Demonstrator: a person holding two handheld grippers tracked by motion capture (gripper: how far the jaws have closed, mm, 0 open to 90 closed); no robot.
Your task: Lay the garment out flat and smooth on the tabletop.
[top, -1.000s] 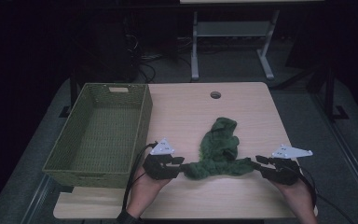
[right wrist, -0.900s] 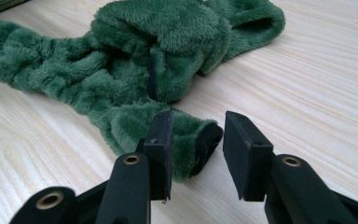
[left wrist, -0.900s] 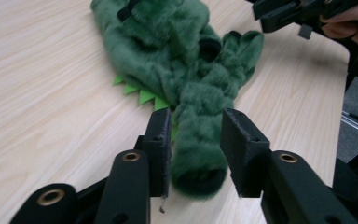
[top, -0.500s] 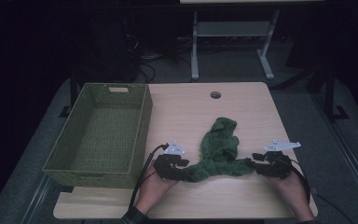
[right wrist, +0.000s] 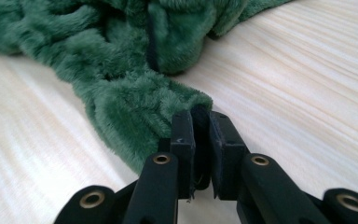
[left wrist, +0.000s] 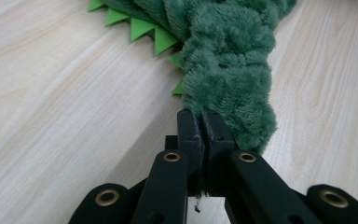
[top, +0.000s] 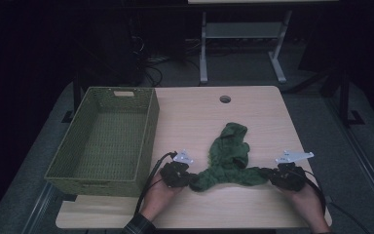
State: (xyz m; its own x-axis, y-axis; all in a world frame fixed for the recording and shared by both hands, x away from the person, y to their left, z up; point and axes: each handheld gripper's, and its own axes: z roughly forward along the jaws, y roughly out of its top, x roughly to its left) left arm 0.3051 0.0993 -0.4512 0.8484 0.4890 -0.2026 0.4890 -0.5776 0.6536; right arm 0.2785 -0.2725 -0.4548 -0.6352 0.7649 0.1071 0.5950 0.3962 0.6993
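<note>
A dark green fleecy garment with light green felt spikes lies crumpled on the wooden table, near its front edge. My left gripper is shut on the garment's near left corner, its jaws pinching the fleece. My right gripper is shut on the near right corner, with fleece caught between its jaws. The garment stretches in a low V between the two grippers, and its bulk rises toward the table's middle.
An olive woven basket with nothing in it stands at the table's left side, close to my left hand. A round cable hole sits near the far edge. Beyond the table stand a grey frame and cables on a dark floor.
Both grippers have moved slightly inward and toward the front edge with the garment's corners held. The fleece between them has bunched a little.
</note>
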